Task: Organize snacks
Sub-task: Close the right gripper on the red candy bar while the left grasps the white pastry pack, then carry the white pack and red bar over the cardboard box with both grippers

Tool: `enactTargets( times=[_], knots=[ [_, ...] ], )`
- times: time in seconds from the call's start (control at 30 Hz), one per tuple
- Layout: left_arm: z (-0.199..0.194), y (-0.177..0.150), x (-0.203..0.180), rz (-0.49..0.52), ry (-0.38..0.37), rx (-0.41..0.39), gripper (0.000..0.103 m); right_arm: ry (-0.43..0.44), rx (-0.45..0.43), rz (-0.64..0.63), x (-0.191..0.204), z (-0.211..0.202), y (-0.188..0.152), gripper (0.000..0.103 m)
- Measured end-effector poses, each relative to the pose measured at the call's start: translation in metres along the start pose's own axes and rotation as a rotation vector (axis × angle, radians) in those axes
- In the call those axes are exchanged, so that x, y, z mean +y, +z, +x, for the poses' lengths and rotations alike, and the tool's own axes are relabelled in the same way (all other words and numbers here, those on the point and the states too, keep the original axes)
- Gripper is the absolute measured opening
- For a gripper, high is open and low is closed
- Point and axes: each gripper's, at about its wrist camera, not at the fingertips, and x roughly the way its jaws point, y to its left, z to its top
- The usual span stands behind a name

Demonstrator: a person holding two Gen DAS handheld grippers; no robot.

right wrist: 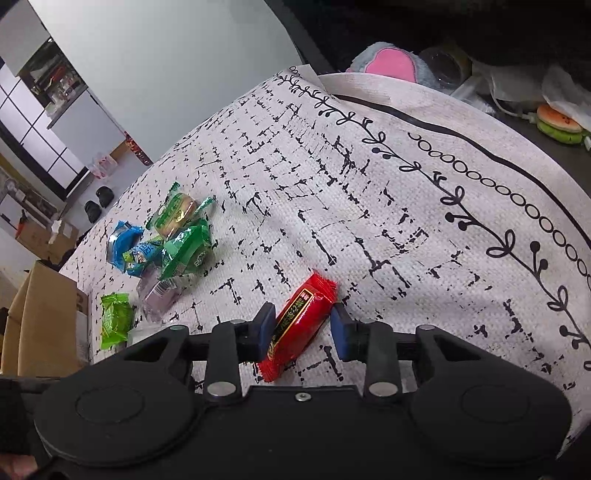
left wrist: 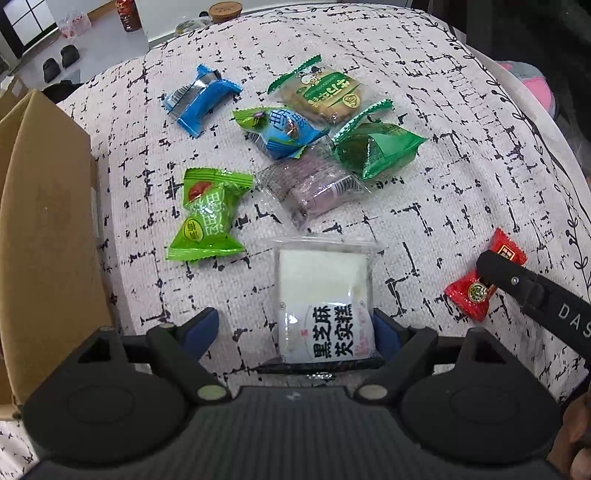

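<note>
Several wrapped snacks lie on a patterned cloth [left wrist: 424,66]. My left gripper [left wrist: 295,330] is open around a clear pack with a white cake [left wrist: 323,295]; the pack touches the right pad, with a gap to the left pad. My right gripper [right wrist: 303,330] is open around a red snack [right wrist: 301,321] lying on the cloth; it touches the left pad. The red snack also shows in the left wrist view [left wrist: 480,284], partly under the right gripper's finger. Further off lie a light green pack [left wrist: 207,214], a purple pack [left wrist: 314,186], a dark green pack [left wrist: 376,147] and blue packs [left wrist: 199,98].
A cardboard box [left wrist: 40,221] stands at the cloth's left edge; it also shows in the right wrist view [right wrist: 44,317]. A grey and pink plush toy [right wrist: 388,62] and a toy burger [right wrist: 559,123] lie beyond the cloth's right edge. Bottles [left wrist: 127,14] stand behind.
</note>
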Motion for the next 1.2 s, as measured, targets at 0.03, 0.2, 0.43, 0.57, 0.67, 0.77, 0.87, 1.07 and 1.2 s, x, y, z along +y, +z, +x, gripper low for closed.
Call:
enactTargets(
  times=[0.03,0.2,0.43,0.57,0.67,0.77,0.87,1.07,1.2],
  knots=[
    [0.000,-0.001,0.000,0.005,-0.004,-0.005,0.079,0.001,0.002,-0.007,0.001,0.000,-0.001,0.032],
    [-0.002,-0.002,0.002,0.026,-0.034,-0.031,0.055,0.022,0.012,-0.024,0.006,0.000,-0.004,0.028],
    [-0.009,-0.003,0.000,0.053,-0.054,-0.046,0.046,0.056,0.025,-0.021,0.007,-0.001,-0.006,0.024],
    [-0.019,-0.007,0.002,0.062,-0.067,-0.070,0.046,0.070,0.012,-0.022,0.008,-0.005,-0.006,0.020],
    [-0.030,-0.006,0.005,0.066,-0.076,-0.101,0.046,0.087,-0.003,-0.034,0.012,-0.009,-0.005,0.017],
    [-0.042,-0.003,0.009,0.062,-0.085,-0.136,0.045,0.108,-0.024,-0.041,0.016,-0.015,-0.004,0.015],
    [-0.054,-0.002,0.014,0.061,-0.093,-0.166,0.045,0.126,-0.044,-0.043,0.020,-0.022,-0.002,0.014],
    [-0.070,-0.001,0.027,0.042,-0.090,-0.221,0.045,0.159,-0.095,-0.046,0.034,-0.036,0.004,0.014],
    [-0.082,-0.001,0.033,0.045,-0.096,-0.259,0.045,0.180,-0.134,-0.067,0.051,-0.044,0.007,0.014]
  ],
)
